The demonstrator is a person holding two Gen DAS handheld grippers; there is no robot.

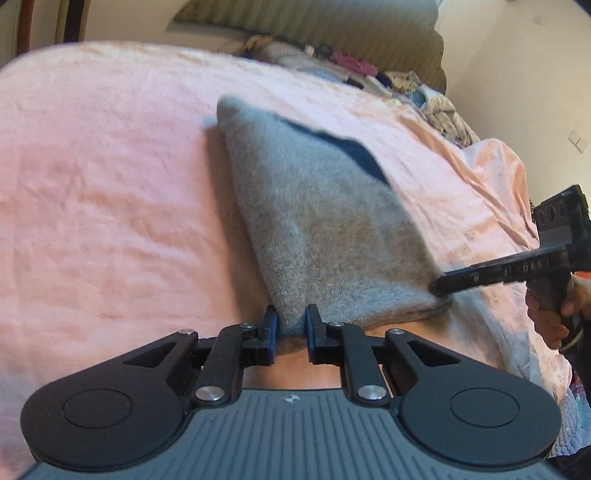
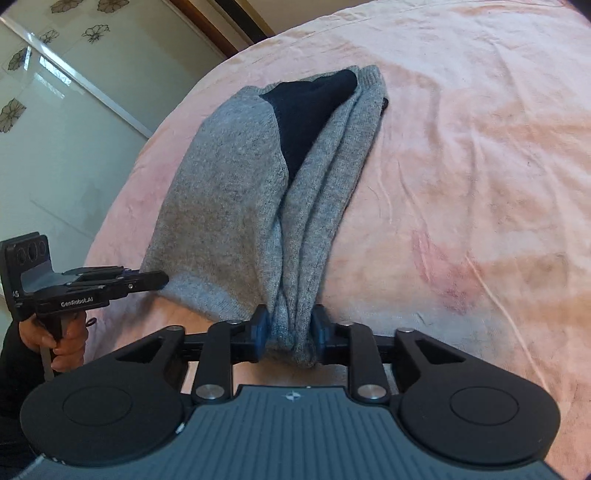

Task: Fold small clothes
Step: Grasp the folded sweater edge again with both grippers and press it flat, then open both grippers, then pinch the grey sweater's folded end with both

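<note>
A grey knitted garment point(image 1: 325, 229) with a dark navy patch point(image 1: 354, 151) lies on the pink blanket point(image 1: 110, 184), its near edge lifted. My left gripper point(image 1: 290, 325) is shut on its near left corner. My right gripper point(image 2: 290, 328) is shut on a bunched near right corner of the garment point(image 2: 229, 192). The right gripper also shows in the left wrist view point(image 1: 443, 286) at the garment's right corner. The left gripper shows in the right wrist view point(image 2: 159, 278) at the garment's left corner. The navy patch point(image 2: 310, 110) sits at the far end.
A pile of mixed clothes point(image 1: 369, 74) lies at the far edge of the bed below an olive headboard point(image 1: 332, 29). A glass sliding door with flower decals point(image 2: 55, 92) stands left of the bed. The bed's edge point(image 2: 122, 206) runs close to the garment's left side.
</note>
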